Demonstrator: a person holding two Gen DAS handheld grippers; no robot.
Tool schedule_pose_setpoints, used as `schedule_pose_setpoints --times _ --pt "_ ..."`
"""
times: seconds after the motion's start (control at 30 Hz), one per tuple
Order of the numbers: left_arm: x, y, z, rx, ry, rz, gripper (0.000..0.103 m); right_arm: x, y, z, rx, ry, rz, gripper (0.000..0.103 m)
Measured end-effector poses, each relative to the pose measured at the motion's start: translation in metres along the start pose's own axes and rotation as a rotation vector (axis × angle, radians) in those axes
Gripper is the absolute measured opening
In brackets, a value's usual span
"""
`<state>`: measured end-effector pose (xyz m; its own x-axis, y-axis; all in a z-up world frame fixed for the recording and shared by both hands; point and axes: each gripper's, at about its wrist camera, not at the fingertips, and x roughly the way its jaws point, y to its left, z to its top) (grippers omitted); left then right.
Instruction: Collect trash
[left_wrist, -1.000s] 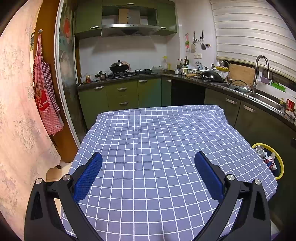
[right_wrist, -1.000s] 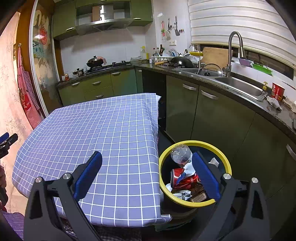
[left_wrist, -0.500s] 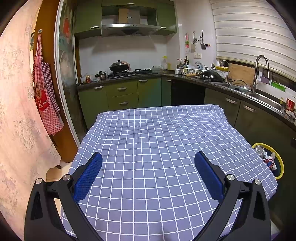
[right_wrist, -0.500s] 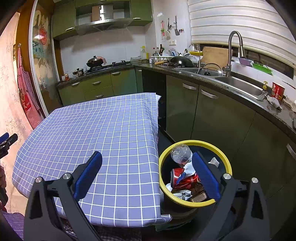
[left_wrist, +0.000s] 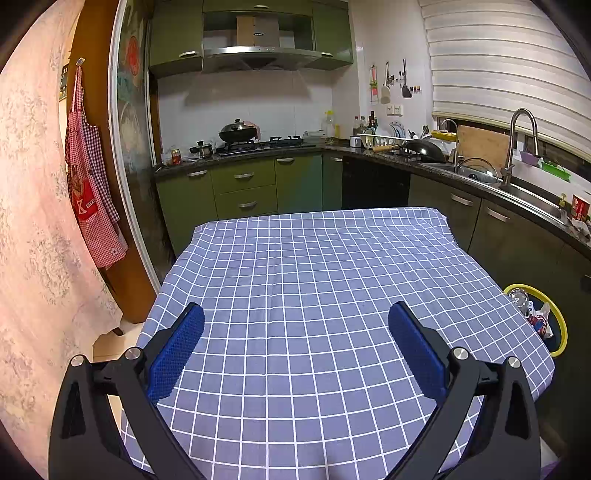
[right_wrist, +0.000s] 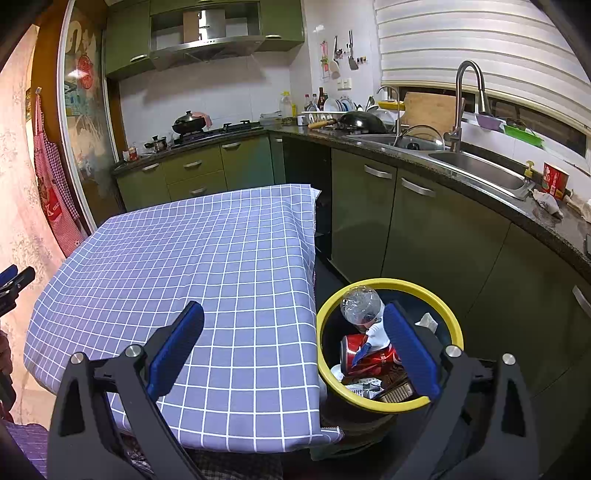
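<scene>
A yellow-rimmed trash bin (right_wrist: 448, 317) stands on the floor by the table's right side. It holds a clear plastic bottle (right_wrist: 360, 304), a crushed red can (right_wrist: 365, 360) and wrappers. The bin also shows in the left wrist view (left_wrist: 557, 325). My right gripper (right_wrist: 293, 347) is open and empty, its right finger over the bin, its left finger over the table edge. My left gripper (left_wrist: 295, 343) is open and empty above the blue checked tablecloth (left_wrist: 314, 280). The left gripper also shows at the edge of the right wrist view (right_wrist: 14, 280).
Green kitchen cabinets (left_wrist: 243, 188) run along the back and the right side. A counter with a sink (right_wrist: 476, 173) and tap (right_wrist: 467, 96) is close to the bin. A red checked apron (left_wrist: 92, 199) hangs on the left wall.
</scene>
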<state>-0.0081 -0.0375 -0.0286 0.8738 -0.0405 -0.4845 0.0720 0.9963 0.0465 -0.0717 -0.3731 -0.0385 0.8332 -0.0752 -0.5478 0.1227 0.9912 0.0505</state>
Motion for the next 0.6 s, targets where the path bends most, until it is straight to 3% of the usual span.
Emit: schedule_pose_setpoints --times 0.6 --pt "0.0003 -0.0026 -0.0016 0.001 0.004 -0.014 0.098 0.0030 0.0017 -0.0037 0.003 0.002 0.004 0.093"
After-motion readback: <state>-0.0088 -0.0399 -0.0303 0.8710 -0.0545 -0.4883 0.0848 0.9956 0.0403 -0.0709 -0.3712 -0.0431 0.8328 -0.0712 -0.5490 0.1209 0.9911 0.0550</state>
